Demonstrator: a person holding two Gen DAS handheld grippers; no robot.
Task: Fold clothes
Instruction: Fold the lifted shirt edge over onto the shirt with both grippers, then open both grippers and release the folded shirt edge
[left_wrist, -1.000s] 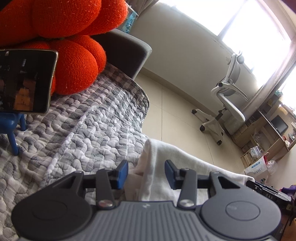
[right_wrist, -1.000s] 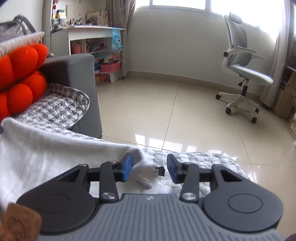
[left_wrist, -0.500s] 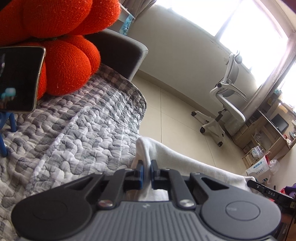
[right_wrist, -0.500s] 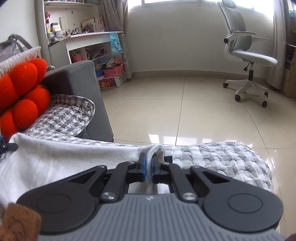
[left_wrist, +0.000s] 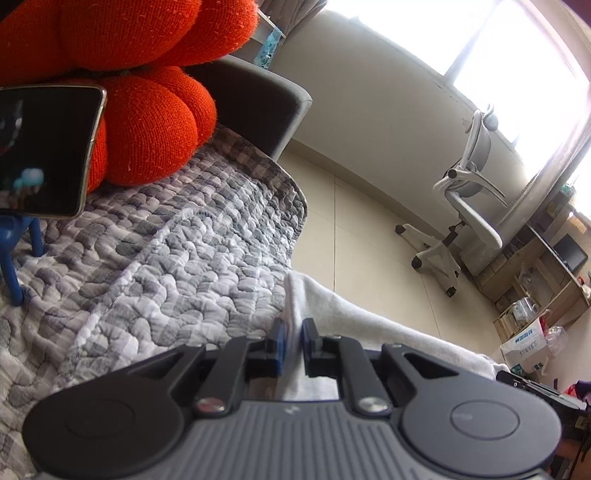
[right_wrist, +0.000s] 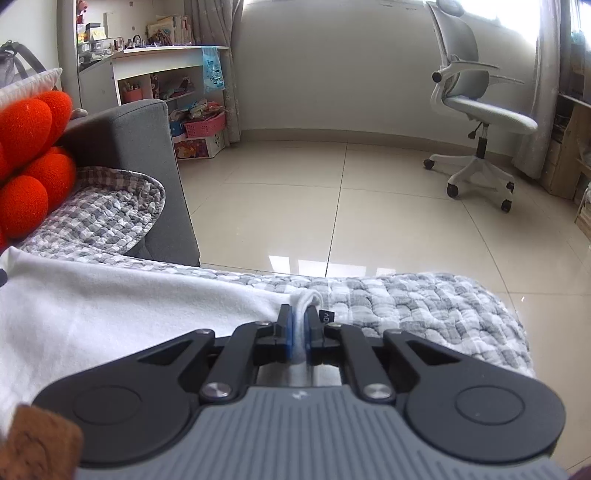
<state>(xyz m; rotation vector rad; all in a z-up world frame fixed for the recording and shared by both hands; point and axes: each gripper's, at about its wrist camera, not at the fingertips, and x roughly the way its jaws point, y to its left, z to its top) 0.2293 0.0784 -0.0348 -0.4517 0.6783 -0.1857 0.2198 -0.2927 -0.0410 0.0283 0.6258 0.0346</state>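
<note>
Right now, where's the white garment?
The white garment lies on the grey quilted blanket at the sofa's front edge, pinched by the right gripper and, in the left wrist view, the left gripper.

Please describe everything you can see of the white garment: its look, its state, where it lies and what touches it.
The white garment is plain, soft cloth that looks like fleece or cotton. It lies spread on the grey checked quilt covering the sofa, its far edge pulled fairly straight. The left gripper pinches one bunched corner and the right gripper pinches the other, where a small dark label shows. Its near part is hidden behind the grippers.
</note>
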